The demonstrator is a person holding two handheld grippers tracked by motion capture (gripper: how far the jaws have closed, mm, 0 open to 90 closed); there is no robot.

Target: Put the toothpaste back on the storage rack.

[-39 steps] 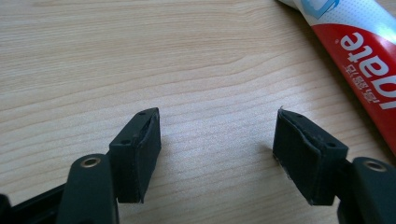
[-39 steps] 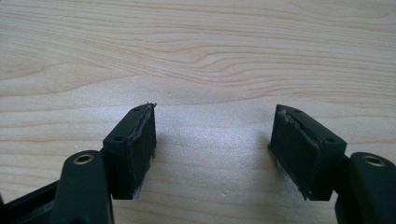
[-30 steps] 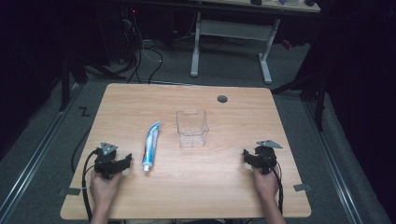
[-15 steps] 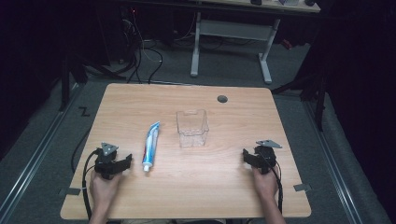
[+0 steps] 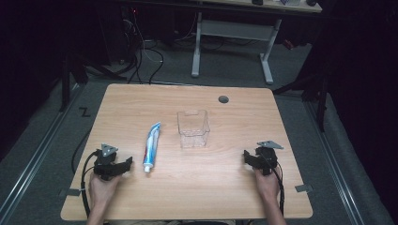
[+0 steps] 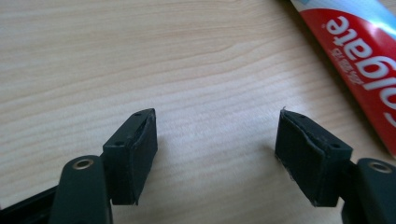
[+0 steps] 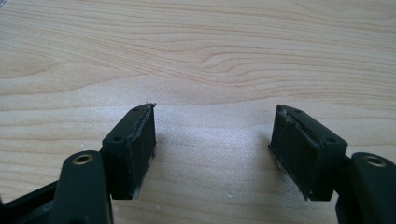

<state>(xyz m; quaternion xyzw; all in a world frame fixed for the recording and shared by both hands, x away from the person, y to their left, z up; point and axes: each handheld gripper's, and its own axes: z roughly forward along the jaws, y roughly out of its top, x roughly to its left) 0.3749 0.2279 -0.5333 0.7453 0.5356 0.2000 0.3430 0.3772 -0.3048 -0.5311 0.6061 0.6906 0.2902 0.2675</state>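
The left gripper point(image 5: 126, 163) rests on the tabletop point(image 5: 197, 187) near its front left corner, jaws spread apart with nothing between them. The toothpaste tube point(image 5: 150, 146) lies flat just beside it, cap end toward the person. The right gripper point(image 5: 248, 158) sits well apart at the front right, jaws likewise spread and empty. A clear plastic container point(image 5: 193, 128) stands upright near the tube.

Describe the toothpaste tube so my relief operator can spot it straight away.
On the wooden table, look just left of the clear plastic box near the middle. The toothpaste tube lies flat there, cap toward the left gripper. It is the only blue, white and red thing on the table.
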